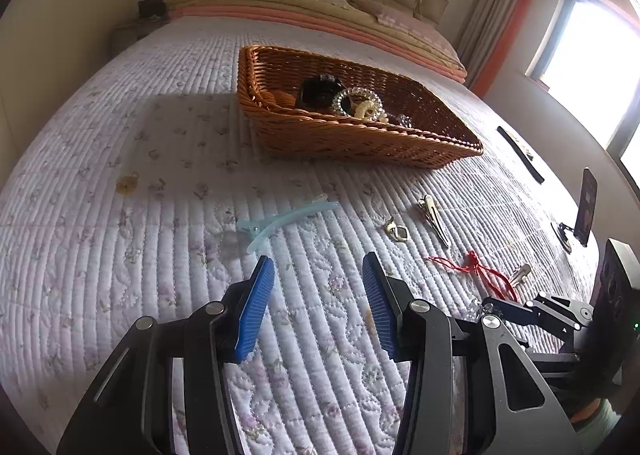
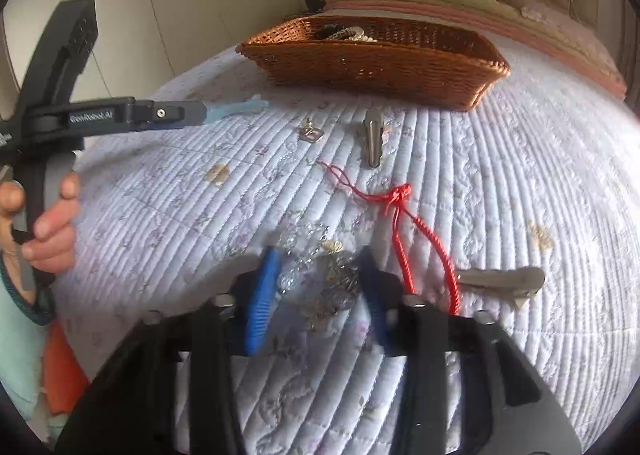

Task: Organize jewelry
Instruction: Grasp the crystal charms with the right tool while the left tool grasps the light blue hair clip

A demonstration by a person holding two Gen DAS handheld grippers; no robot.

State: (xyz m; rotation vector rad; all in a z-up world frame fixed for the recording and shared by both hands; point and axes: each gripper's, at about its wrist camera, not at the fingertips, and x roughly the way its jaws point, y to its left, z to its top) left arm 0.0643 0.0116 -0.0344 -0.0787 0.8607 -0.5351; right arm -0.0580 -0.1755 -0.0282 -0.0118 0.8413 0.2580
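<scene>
My right gripper (image 2: 320,255) is down on the quilt, and its blue pads touch both sides of a clear-crystal and silver jewelry piece (image 2: 320,283). My left gripper (image 1: 318,261) hovers open over the quilt with nothing between its fingers. A pale blue hair clip (image 1: 280,221) lies just beyond its tips. The wicker basket (image 1: 360,143) stands farther back and holds several pieces, among them a crystal bangle (image 1: 358,101). Loose on the quilt lie a red cord (image 2: 400,215), a long silver clip (image 2: 372,139), a small gold charm (image 2: 310,133) and a second silver clip (image 2: 500,281).
A black hair stick (image 1: 520,153) and a phone on a stand (image 1: 586,211) sit near the bed's right edge. Folded bedding (image 1: 320,11) is stacked at the head of the bed. A person's hand (image 2: 52,223) grips the left tool's handle. Cupboards line the wall.
</scene>
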